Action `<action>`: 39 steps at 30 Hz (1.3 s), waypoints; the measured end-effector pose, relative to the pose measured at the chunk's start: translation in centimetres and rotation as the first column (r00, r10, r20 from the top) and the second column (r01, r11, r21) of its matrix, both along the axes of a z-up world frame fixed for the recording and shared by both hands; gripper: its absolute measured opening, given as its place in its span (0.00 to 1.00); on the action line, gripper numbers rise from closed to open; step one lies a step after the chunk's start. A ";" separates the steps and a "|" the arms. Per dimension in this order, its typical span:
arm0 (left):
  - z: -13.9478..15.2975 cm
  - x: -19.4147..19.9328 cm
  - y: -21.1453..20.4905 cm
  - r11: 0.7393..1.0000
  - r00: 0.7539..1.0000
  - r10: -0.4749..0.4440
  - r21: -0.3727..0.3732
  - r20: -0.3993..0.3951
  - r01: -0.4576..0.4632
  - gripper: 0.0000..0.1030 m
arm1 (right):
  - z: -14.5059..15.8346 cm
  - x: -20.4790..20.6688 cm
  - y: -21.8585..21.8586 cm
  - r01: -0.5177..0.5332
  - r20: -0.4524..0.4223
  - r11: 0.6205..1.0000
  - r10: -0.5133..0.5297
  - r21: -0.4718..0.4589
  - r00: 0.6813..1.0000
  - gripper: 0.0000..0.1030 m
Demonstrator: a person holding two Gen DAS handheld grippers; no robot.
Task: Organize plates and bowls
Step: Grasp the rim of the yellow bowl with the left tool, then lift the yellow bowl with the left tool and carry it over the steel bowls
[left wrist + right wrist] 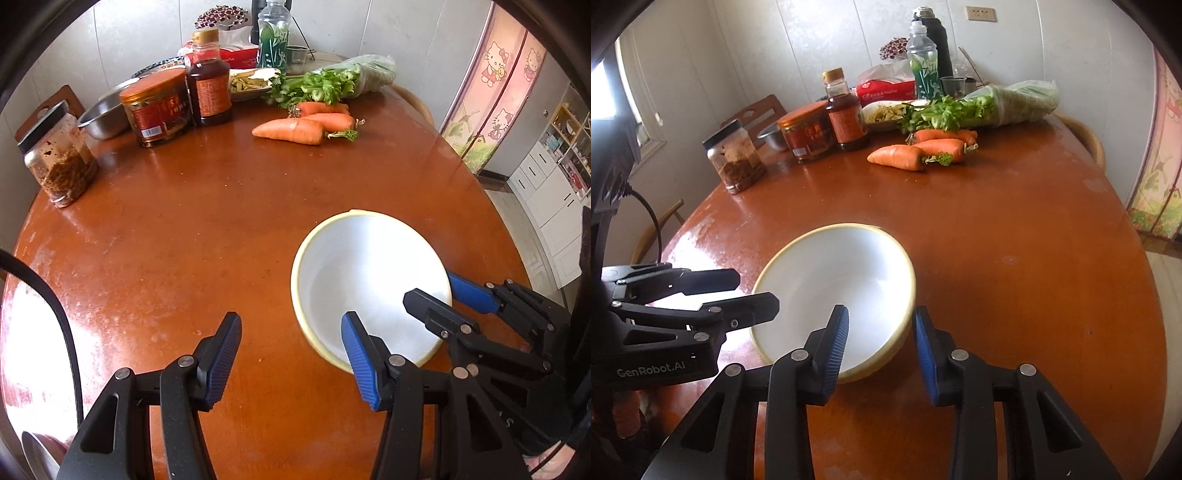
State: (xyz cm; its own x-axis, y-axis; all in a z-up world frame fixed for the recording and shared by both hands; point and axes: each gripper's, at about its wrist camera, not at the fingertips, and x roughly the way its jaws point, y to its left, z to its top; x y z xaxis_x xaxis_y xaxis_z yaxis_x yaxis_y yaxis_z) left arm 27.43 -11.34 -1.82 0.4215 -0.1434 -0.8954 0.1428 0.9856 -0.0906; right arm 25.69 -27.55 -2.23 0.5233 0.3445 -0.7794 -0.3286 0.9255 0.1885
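A white bowl with a pale yellow rim (369, 284) stands on the round brown table (207, 221); it also shows in the right wrist view (834, 295). My left gripper (291, 332) is open and empty, just left of the bowl, with its right finger over the near rim. My right gripper (881, 325) is open and straddles the bowl's right rim, one finger inside and one outside, apart from the rim. From the left wrist view the right gripper (428, 291) reaches in from the right.
Three carrots (306, 123), celery in a bag (340, 79), jars (59, 158), a sauce bottle (207, 81), a steel bowl (101, 116), a drink bottle (274, 35) and a tissue pack (240, 53) stand at the table's far side. A cabinet (554, 199) is at right.
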 end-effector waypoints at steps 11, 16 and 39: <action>-2.3 0.6 0.2 0.995 0.996 0.007 -0.097 -0.085 -0.015 0.36 | 0.0 -0.9 1.1 -0.039 0.002 0.999 0.039 0.000 0.999 0.33; -1.6 0.0 -0.1 0.995 0.998 -0.005 -0.095 -0.066 -0.001 0.35 | 0.3 -1.5 1.6 -0.032 0.030 0.998 0.034 -0.058 0.999 0.32; 5.6 -6.1 1.0 0.994 0.996 0.003 -0.113 0.094 0.007 0.35 | 6.8 -7.5 2.4 -0.033 0.154 0.998 0.042 -0.059 0.987 0.33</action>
State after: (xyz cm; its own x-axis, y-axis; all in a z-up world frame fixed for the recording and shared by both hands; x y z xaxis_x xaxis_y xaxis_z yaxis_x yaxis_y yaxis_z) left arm 21.34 -10.39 3.81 0.5022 -0.2424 -0.8301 0.1578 0.9695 -0.1877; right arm 18.22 -25.10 4.61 0.6269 0.3240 -0.7085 -0.3845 0.9196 0.0803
